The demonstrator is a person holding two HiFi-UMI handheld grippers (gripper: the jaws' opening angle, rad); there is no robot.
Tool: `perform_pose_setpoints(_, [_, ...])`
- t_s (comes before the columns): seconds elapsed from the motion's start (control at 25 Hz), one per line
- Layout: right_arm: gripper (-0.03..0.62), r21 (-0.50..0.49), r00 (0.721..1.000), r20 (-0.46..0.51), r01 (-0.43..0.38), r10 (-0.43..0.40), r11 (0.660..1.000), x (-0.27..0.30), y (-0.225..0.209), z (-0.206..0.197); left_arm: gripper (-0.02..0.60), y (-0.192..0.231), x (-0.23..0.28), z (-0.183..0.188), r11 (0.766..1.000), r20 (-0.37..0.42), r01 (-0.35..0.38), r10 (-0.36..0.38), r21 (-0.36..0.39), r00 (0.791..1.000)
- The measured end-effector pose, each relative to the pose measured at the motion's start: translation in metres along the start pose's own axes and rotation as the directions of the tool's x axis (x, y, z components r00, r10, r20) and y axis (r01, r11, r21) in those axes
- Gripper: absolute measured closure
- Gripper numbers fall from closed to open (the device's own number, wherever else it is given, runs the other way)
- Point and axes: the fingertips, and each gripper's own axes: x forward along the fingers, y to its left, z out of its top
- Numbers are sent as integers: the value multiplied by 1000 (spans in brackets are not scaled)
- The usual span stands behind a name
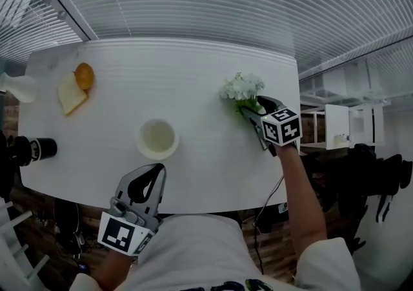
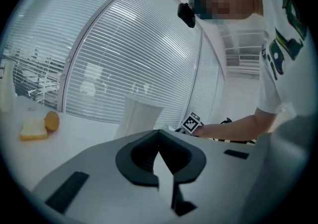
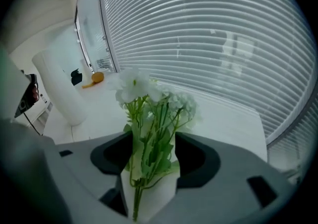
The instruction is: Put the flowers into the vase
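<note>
On the table (image 1: 193, 70) at right, the right gripper (image 1: 253, 111) straddles the flowers (image 1: 242, 86), jaws apart: pickup stage, stems likely need clamping next; left gripper (image 1: 153, 171) clenched, empty.

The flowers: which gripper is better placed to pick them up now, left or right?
Right. The right gripper has its open jaws around the stems of the flowers. The left gripper is shut and far from them, nearer the vase.

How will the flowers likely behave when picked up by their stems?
The flowers have thin green stems, so they probably bend and sag. The white heads sit bunched at one end, likely making the bunch top-heavy yet light. Several stems between the open right claw may splay.
</note>
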Motion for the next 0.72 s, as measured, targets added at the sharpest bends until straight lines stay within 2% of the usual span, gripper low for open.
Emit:
perform_pose_setpoints(0.32, [361,-9,995,-81,-55,54,998,20,2,-5,572,7,-2,0,1000,-1,-11,11,-2,1000])
perform_pose_setpoints(0.72, [450,-9,984,-153,-96,93,995,26,6,-8,572,8,-5,3,1000,8,-20,20,0,1000])
